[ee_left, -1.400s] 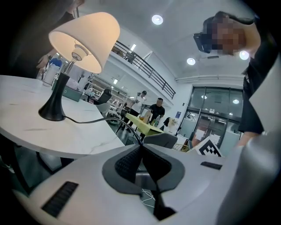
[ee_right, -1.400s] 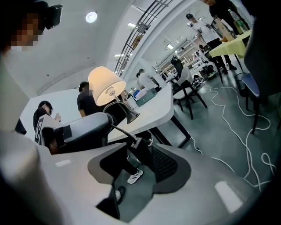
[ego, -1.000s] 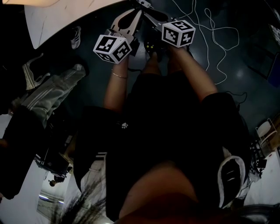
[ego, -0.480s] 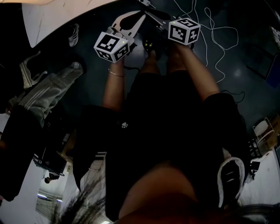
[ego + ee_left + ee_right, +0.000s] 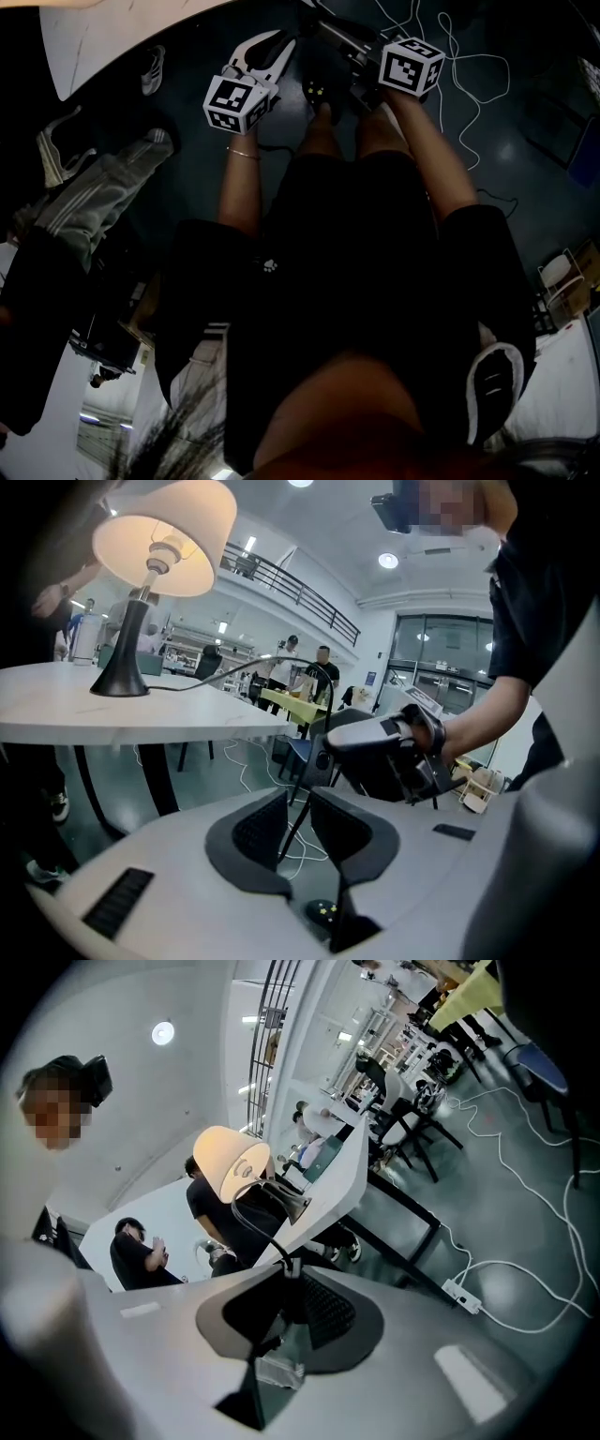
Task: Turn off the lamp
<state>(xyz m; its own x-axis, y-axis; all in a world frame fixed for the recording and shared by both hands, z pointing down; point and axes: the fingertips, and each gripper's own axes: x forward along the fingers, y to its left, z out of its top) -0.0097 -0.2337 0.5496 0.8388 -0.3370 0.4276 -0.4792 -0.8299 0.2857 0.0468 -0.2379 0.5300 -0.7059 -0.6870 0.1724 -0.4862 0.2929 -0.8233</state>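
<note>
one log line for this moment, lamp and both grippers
lamp: lit | right gripper: jaws just closed onto lamp cord | left gripper: open, cord running between jaws | switch-off: not yet done

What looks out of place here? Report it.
Nothing is spilled or damaged. The lamp stands upright and lit on the table, its cord trailing off the edge. Only the loose white cables sprawled over the floor look untidy.

The lamp [image 5: 138,611] stands upright and lit on the far left part of the white table [image 5: 141,728]. It has a cream cone shade [image 5: 167,532], a slim dark stem and a black cone base [image 5: 120,679]. Its thin black cord [image 5: 294,827] leaves the base, arcs right past the table edge and comes down near, to a dark switch [image 5: 284,1288]
</note>
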